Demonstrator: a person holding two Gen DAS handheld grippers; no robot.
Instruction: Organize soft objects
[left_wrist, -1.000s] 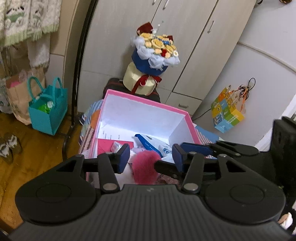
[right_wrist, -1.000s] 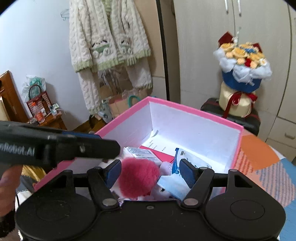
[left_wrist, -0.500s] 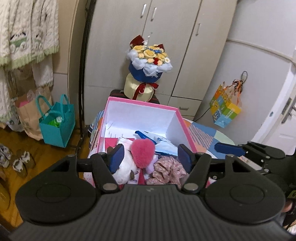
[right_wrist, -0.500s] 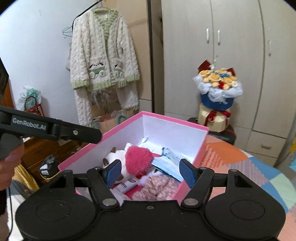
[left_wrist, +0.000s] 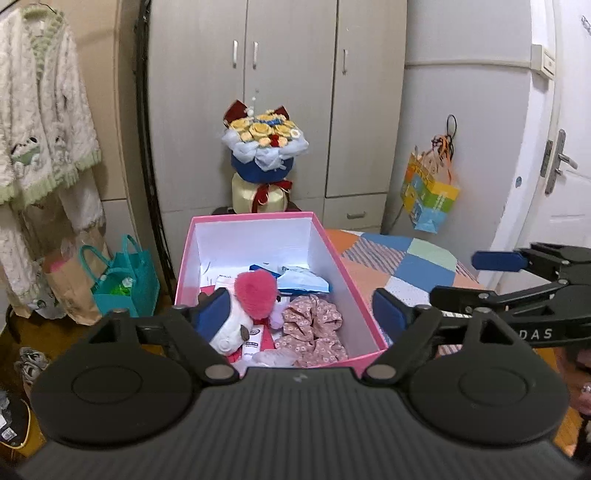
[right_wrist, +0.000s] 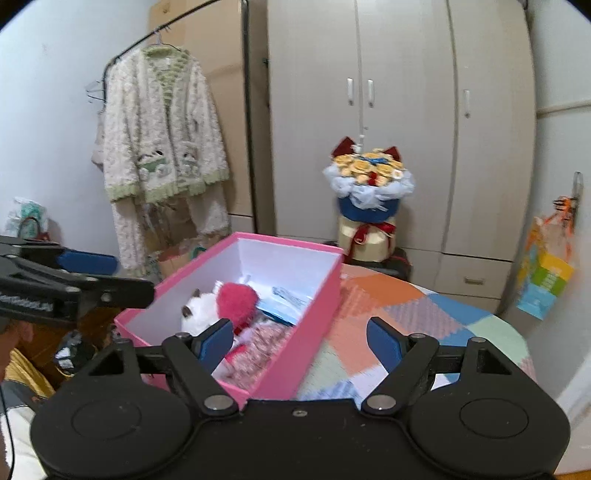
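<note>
- Plush (left_wrist: 255, 295) and floral cloth (left_wrist: 312, 328) lie inside the pink box (left_wrist: 354, 280), stowed.
- Left gripper (left_wrist: 295, 314), just short of the box, has just been opening: wide, empty.
- Right gripper (right_wrist: 299, 343), beside the box, likewise.

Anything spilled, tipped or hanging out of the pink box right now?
Nothing stands out. The pink box sits upright on the patchwork cover, with the plush toy and floral cloth fully inside.

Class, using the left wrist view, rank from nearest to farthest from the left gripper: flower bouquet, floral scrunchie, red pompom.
1. Floral scrunchie, box's near end, before the left gripper.
2. Red pompom, mid-box, left.
3. Flower bouquet, behind the pink box.
</note>
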